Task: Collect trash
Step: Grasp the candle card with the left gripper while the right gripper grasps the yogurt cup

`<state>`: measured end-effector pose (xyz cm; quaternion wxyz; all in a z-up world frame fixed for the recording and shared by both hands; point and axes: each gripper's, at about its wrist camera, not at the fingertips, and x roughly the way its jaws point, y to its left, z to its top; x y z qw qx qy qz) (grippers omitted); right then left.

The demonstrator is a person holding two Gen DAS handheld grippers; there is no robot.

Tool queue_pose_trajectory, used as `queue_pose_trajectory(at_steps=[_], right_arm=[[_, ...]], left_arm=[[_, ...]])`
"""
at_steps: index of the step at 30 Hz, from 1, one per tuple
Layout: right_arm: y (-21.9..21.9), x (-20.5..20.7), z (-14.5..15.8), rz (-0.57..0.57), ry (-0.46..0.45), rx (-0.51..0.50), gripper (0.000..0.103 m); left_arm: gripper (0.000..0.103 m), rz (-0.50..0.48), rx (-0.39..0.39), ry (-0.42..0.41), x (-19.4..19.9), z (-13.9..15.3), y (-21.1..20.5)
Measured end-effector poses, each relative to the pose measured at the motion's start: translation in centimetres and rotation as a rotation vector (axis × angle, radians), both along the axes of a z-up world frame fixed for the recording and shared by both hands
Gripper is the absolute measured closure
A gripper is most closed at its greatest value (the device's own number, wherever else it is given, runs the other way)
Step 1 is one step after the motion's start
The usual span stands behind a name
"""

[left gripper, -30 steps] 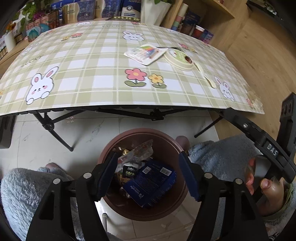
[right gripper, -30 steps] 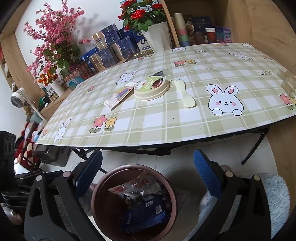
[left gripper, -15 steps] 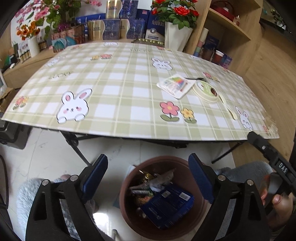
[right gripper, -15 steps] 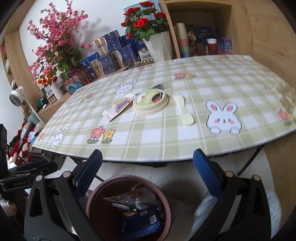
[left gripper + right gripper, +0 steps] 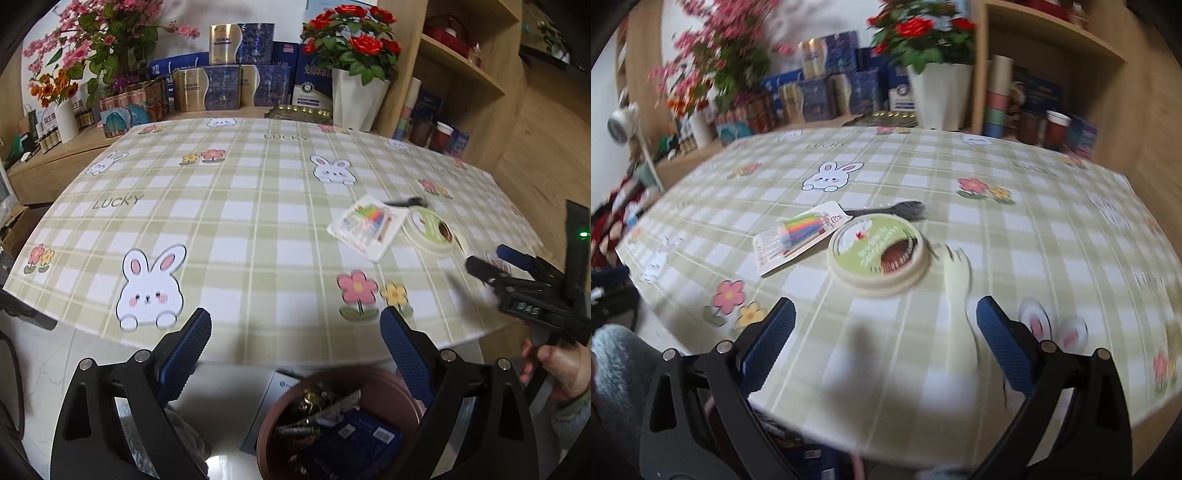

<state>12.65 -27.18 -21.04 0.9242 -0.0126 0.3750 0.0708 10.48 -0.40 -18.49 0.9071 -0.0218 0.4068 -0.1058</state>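
Your L gripper (image 5: 295,354) & R gripper (image 5: 884,341): both jaws wide, empty; candle pack (image 5: 798,236), round lid (image 5: 879,254), pale spoon (image 5: 958,280), black fork (image 5: 890,210) lay on tablecloth (image 5: 1034,240); brown bin (image 5: 332,424) held wrappers.

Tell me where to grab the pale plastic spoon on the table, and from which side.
Take the pale spoon by its narrow handle, which points toward the near table edge. The open right gripper can probably come straight in from that edge, pads on either side. Its wider head lies close beside the round lid.
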Motion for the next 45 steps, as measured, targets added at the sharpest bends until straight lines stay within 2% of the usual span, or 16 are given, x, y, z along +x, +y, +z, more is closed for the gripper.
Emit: queue_pose_trajectory(at_steps=[3, 7, 11, 16, 17, 19, 21, 27, 29, 31, 36, 41, 45], right_arm=[[0.6, 2.6, -0.4, 0.024, 0.031, -0.058, 0.007], [1.1, 5.0, -0.4, 0.076, 0.057, -0.056, 0.007], [2.3, 6.8, -1.0, 0.113, 0.085, -0.099, 0.009], [2.4, 8.6, -2.3, 0.089, 0.171, -0.06, 0.018], [2.3, 8.7, -2.4, 0.082, 0.175, -0.053, 0.017], [2.2, 8.5, -2.5, 0.076, 0.165, -0.036, 0.017], [1.9, 8.1, -2.2, 0.075, 0.147, -0.013, 0.022], [0.8, 6.4, -0.7, 0.002, 0.085, 0.056, 0.022], [0.4, 5.8, -0.2, -0.021, 0.063, 0.074, 0.022], [0.0, 5.0, 0.4, -0.037, 0.044, 0.102, 0.022], [-0.6, 2.9, 1.4, -0.052, 0.004, 0.132, 0.022], [-1.6, 1.4, 2.1, -0.061, -0.005, 0.138, 0.022], [-2.9, 0.6, 2.5, -0.086, -0.013, 0.168, 0.022]], left_arm=[[0.013, 0.014, -0.012, -0.001, 0.9, 0.1, 0.4], [0.013, 0.028, -0.021, 0.004, 1.6, -0.3, 0.7], [0.013, 0.038, -0.033, 0.023, 2.3, -0.8, 1.0], [0.013, 0.029, -0.045, 0.017, 2.6, -0.7, 0.9], [0.013, 0.027, -0.048, 0.017, 2.7, -0.7, 0.9], [0.013, 0.013, -0.053, 0.02, 3.1, -0.6, 0.6], [0.019, -0.006, -0.059, 0.022, 3.5, -0.5, 0.2], [0.034, -0.063, -0.124, 0.034, 5.4, -0.1, -1.9], [0.043, -0.11, -0.112, 0.024, 6.3, -0.1, -3.3], [0.045, -0.153, -0.089, 0.017, 7.3, -0.2, -4.8], [0.046, -0.266, -0.03, 0.002, 10.7, -0.6, -8.2], [0.064, -0.32, 0.025, 0.039, 13.5, -2.0, -9.5], [0.064, -0.358, 0.05, 0.058, 14.4, -2.7, -10.1]])
